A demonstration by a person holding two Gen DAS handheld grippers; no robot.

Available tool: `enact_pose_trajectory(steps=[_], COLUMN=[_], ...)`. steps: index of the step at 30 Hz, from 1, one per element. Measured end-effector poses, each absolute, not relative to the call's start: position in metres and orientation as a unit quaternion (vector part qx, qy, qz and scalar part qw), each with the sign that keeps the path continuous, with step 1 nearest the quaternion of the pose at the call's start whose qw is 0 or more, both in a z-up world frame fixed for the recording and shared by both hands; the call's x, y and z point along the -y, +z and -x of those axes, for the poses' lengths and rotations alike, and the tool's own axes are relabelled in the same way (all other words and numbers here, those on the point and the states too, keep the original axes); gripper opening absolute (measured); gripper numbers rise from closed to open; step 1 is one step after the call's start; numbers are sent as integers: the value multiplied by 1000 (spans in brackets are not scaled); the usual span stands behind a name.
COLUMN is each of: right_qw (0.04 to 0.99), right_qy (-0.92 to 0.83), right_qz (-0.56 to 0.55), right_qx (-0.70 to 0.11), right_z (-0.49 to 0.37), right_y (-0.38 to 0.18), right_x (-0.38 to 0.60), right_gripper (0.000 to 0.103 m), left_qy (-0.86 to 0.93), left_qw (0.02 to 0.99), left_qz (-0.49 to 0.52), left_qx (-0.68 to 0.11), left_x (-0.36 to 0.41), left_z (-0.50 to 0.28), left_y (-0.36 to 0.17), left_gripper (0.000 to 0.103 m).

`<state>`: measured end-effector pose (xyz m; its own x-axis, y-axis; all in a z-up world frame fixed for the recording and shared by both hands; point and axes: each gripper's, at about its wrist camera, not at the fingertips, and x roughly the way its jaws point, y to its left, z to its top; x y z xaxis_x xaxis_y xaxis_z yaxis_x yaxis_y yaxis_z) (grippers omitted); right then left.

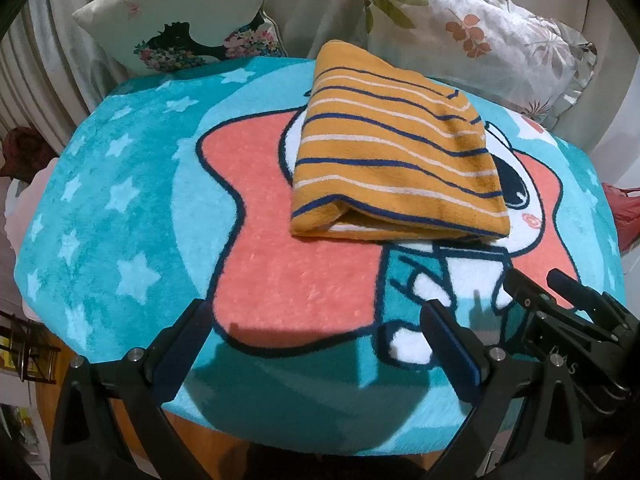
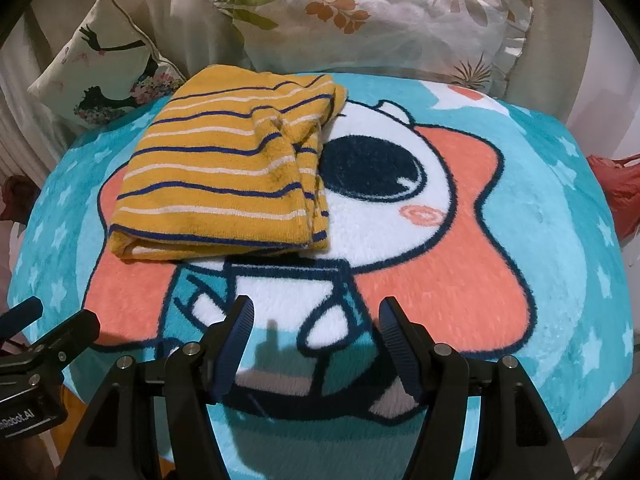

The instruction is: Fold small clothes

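A yellow garment with blue and white stripes [image 1: 394, 152] lies folded into a thick rectangle on the turquoise cartoon rug [image 1: 120, 200]. In the right wrist view the garment [image 2: 224, 176] sits left of centre on the rug [image 2: 540, 240]. My left gripper [image 1: 316, 320] is open and empty, hovering over the rug's near edge, well short of the garment. My right gripper [image 2: 316, 316] is open and empty, also near the front edge. The right gripper shows at the lower right of the left wrist view [image 1: 560, 300], and the left one at the lower left of the right wrist view [image 2: 40, 328].
A silhouette-print cushion [image 1: 180, 12] and a floral pillow [image 1: 480, 32] stand behind the rug. Red cloth [image 2: 616, 192] lies off the right side. The rug covers a round raised surface with drop-offs all around.
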<state>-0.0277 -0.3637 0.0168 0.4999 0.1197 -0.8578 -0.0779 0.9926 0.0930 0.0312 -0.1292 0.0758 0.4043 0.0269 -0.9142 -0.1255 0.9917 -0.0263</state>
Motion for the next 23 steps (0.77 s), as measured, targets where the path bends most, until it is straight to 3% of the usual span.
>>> enact_pose_trajectory(steps=[23], right_qw=[865], right_qy=[71], right_qz=[-19], right_qx=[-496], right_z=[2], right_y=[13], right_x=[368], right_gripper=[71], left_qy=[55], left_qw=[829], left_qz=[48], left_qx=[-555], left_x=[138], left_z=[-55], left_y=[69], left_gripper=[103])
